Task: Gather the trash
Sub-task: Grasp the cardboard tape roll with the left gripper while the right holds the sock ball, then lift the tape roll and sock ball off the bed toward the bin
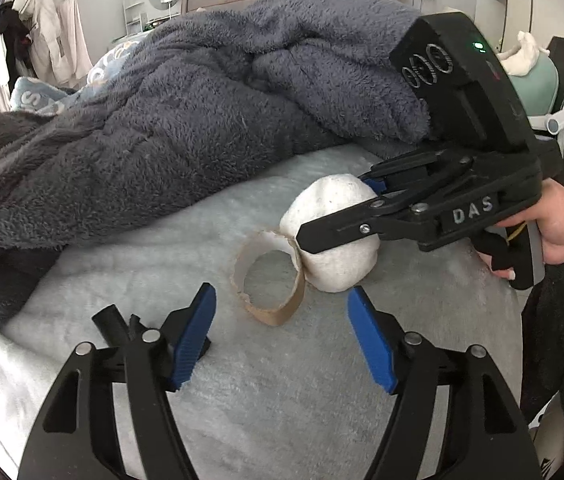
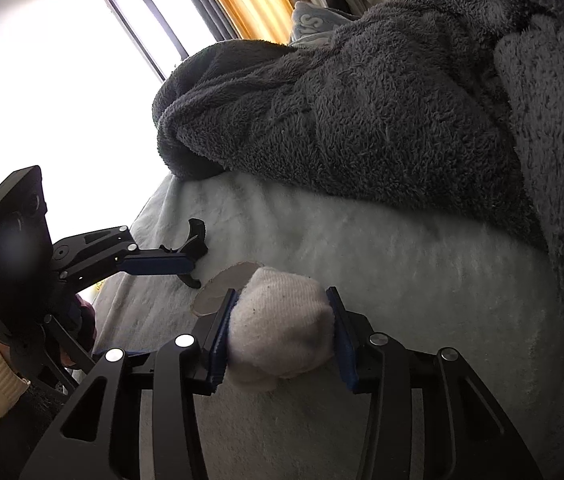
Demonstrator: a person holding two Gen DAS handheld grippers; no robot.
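A white balled-up cloth wad lies on the pale fluffy bed cover. My right gripper comes in from the right and is shut on it. In the right wrist view both blue pads press the wad inside the right gripper. A torn cardboard tape ring leans against the wad's left side. In the right wrist view the ring is partly hidden by a pad. My left gripper stands open just short of the ring, nothing between its pads; it appears side-on in the right wrist view.
A heaped grey fleece blanket covers the bed behind the trash. A black plastic clip-like piece lies by the left gripper's left finger. A hand holds the right gripper. Clothes rack far left, chair far right, bright window.
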